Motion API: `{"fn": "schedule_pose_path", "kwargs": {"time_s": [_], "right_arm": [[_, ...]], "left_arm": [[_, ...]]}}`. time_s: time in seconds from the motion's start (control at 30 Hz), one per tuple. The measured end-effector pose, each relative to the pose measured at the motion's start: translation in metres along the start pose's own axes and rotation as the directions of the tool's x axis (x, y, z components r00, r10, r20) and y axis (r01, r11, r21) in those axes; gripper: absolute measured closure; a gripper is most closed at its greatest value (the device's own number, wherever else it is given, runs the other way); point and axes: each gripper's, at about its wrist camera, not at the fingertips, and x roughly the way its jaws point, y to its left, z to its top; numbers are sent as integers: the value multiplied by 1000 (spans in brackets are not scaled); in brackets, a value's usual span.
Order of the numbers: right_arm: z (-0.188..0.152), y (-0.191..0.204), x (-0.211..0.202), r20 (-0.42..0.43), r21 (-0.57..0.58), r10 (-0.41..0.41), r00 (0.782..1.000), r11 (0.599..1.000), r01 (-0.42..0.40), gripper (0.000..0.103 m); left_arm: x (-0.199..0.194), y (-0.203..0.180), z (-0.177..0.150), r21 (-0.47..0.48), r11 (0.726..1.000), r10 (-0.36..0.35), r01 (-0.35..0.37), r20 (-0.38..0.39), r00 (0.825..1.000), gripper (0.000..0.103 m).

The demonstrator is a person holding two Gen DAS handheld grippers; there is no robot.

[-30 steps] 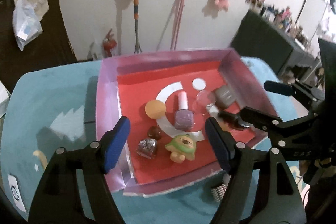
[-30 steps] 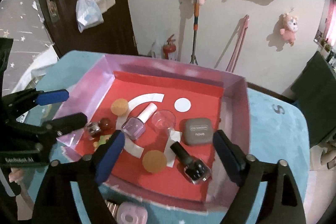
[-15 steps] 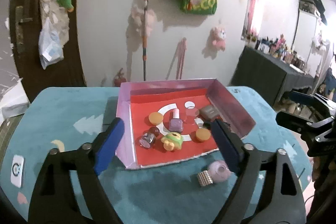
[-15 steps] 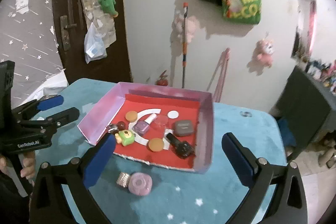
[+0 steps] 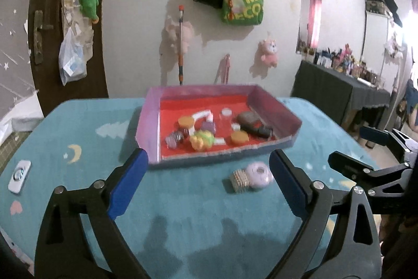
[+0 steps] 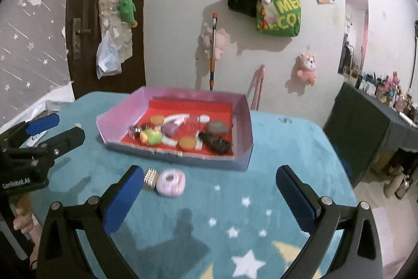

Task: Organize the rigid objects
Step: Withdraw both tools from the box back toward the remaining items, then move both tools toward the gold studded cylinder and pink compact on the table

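Observation:
A pink-walled box with a red floor (image 5: 150, 127) (image 6: 243, 122) stands on the teal cloth. It holds several small items: nail polish bottles, orange discs, a green-yellow toy (image 5: 202, 139) (image 6: 151, 136), a grey case (image 6: 216, 127). In front of the box lie a pink round case (image 5: 258, 173) (image 6: 171, 183) and a silver studded cube (image 5: 239, 181) (image 6: 150, 177). My left gripper (image 5: 209, 182) is open and empty, held back from the box. My right gripper (image 6: 209, 198) is open and empty, near the two loose items.
A small white device (image 5: 18, 175) lies at the table's left edge. The teal cloth (image 6: 261, 213) has star and moon prints. A dark cabinet (image 6: 365, 122) stands to the right. A wall with hanging bags and a door are behind.
Both grippers have pulled back and up from over the box. The box now looks smaller and farther, and the pink case and cube have come into view.

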Motion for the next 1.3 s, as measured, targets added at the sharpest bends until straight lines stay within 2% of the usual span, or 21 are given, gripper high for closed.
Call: {"fn": "schedule_pose_path", "kwargs": {"time_s": [0.2,0.4,0.6,1.3], "right_arm": [[-33,2,17,-47,23,-15,999,1000,16,0],[-53,-4,35,-115,57,-9,993,998,15,0],[-63,-5,43,-141,62,-16,990,998,25,0],[-65,-10,56,-179,76,16,984,997,-3,0]], "left_arm": [[16,-3,-30,-2,999,48,-48,-51,998,8],[34,-3,-50,-54,999,0,-8,-139,990,8],[47,-2,-63,-72,997,2,-17,-200,980,8],[59,2,-61,-71,997,15,-34,-247,969,8]]}}
